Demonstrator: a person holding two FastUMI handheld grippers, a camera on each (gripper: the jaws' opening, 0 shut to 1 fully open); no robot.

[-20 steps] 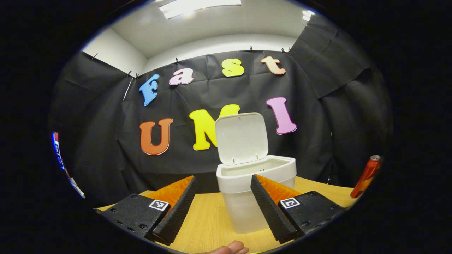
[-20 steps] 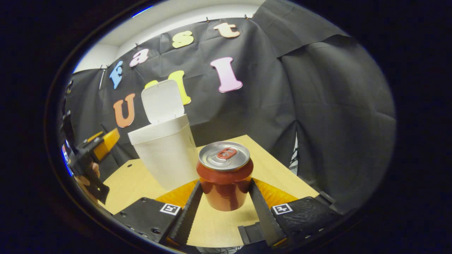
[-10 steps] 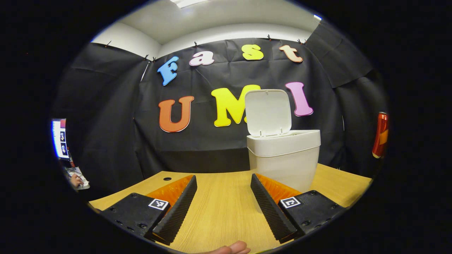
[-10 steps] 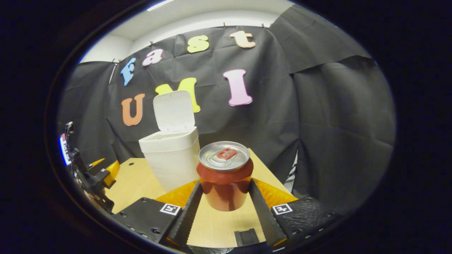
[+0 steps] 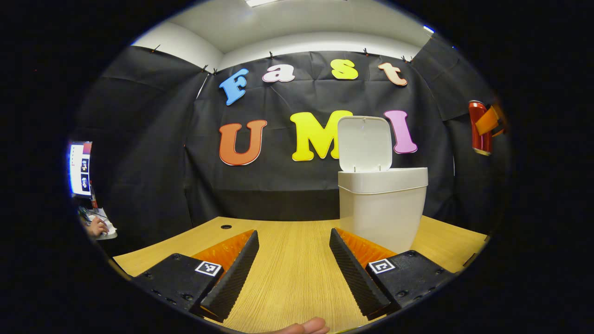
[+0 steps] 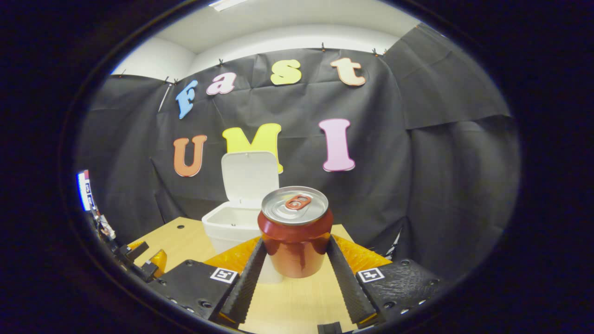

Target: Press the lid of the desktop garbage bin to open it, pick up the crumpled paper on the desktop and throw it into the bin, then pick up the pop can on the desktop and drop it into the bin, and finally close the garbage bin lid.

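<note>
**Red pop can held aloft beside the open bin**

Red and upright, the pop can (image 6: 296, 232) is pinched between the two fingers of the right tongs (image 6: 295, 273) in the right gripper view, its silver top and pull tab turned to the camera. Behind it, toward 11 o'clock, the white garbage bin (image 6: 227, 225) is seen from slightly above, its lid (image 6: 249, 178) raised upright at the back and its hollow exposed. The can is lifted off the wooden tabletop (image 6: 185, 239).

In the left gripper view, the left tongs (image 5: 293, 273) are spread wide over the tabletop with nothing between the fingers. The bin is set at 1 o'clock just past the right finger, lid up. The can is seen at 2 o'clock, well above the bin's rim and apart from it, gripped by the right tongs.
</note>
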